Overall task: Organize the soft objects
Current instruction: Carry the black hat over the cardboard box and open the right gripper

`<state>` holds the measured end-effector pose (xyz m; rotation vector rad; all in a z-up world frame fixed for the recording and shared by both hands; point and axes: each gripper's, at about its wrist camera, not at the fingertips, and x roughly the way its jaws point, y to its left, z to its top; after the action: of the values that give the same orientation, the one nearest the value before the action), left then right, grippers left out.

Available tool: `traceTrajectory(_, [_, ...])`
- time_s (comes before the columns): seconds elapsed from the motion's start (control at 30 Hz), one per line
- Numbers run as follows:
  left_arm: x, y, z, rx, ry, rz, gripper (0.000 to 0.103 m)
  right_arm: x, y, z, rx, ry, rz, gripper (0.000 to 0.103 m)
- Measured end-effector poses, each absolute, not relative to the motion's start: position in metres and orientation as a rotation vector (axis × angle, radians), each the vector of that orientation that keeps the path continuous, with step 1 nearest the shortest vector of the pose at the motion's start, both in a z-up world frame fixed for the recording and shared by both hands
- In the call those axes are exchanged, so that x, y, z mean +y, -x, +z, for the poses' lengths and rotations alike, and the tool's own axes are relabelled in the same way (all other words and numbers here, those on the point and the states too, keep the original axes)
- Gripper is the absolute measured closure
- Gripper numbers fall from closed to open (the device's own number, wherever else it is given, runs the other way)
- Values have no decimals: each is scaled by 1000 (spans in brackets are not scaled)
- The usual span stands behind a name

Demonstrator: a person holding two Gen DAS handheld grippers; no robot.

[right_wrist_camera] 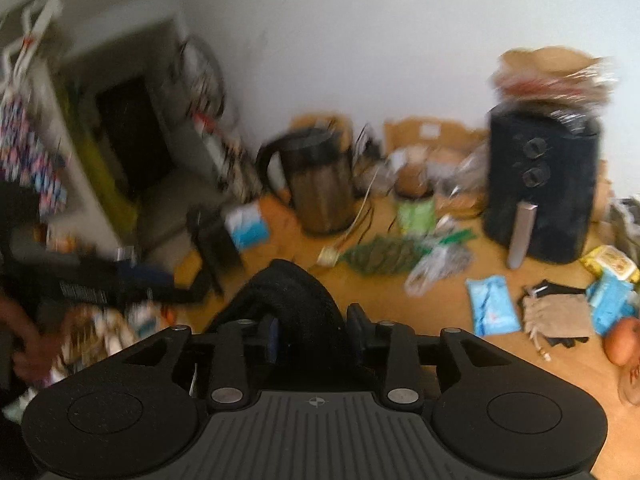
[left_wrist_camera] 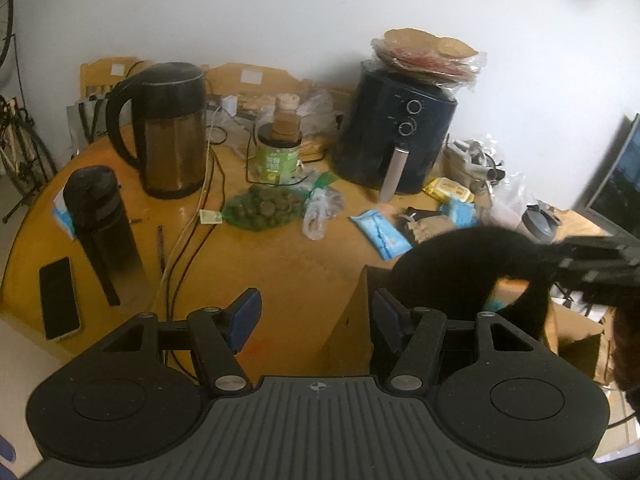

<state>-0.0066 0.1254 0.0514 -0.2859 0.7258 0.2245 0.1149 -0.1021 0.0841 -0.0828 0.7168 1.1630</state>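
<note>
- The round wooden worktop (left_wrist_camera: 260,272) is crowded, so there is little bare wood for sorting. The air fryer (left_wrist_camera: 392,136) at its back serves as the landmark.
- An open cardboard box (left_wrist_camera: 580,340) stands off the worktop's edge, in front of the air fryer and a little to its right. It looks like the place where the soft things are being gathered.
- The kettle (left_wrist_camera: 168,128) stands well to the left of the air fryer. Its cords (left_wrist_camera: 180,248) trail forward across the wood and could snag a reach.
- The black cloth (left_wrist_camera: 472,264), the task's thing in hand, hangs in an arch above the box, in front of the air fryer. Held aloft like this, it seems poised for dropping in.
- The right gripper (right_wrist_camera: 314,328) has its jaws narrow with the cloth bunched between them. The view is blurred, but the cloth appears to be carried.
- The left gripper (left_wrist_camera: 316,312) is empty, its jaws wide, above the worktop's near edge in front of the air fryer and beside the box.
- A dark bottle (left_wrist_camera: 100,220) and a phone (left_wrist_camera: 58,298) lie far left of the air fryer, clear of the box.
- A green net bag (left_wrist_camera: 260,208) lies just left of the air fryer's foot.
- A blue packet (left_wrist_camera: 380,236) and a beige pouch (right_wrist_camera: 556,316) lie just in front of the air fryer. They are likely next, with nothing tall between them and the box.
</note>
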Motion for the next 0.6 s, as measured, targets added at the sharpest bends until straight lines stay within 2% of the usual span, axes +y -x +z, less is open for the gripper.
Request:
traceTrajectory(0.03, [126,8,51,727,290,229,42,-98,-112,81,713,111,1167,58])
traceTrajectory(0.07, [127,9,50,728,294,232,42,-94,-108,79,706,138,1166,45])
traceTrajectory(0.1, [127,11,50,728,296,234,42,-93,-105,78,702,156,1169,36])
traceTrajectory(0.13, [127,11,51,726,296,235,42,-92,-102,77,698,175,1170,33])
traceTrajectory(0.2, [128,13,52,721,292,237,42,-92,-97,80,686,195,1175,16])
traceTrajectory(0.27, [129,13,52,718,294,241,42,-98,-96,84,677,187,1192,5])
traceTrajectory(0.4, [131,10,52,717,291,240,42,-111,-98,92,681,149,1230,0])
traceTrajectory(0.6, [130,0,50,726,277,220,42,-135,-107,95,689,121,1186,0])
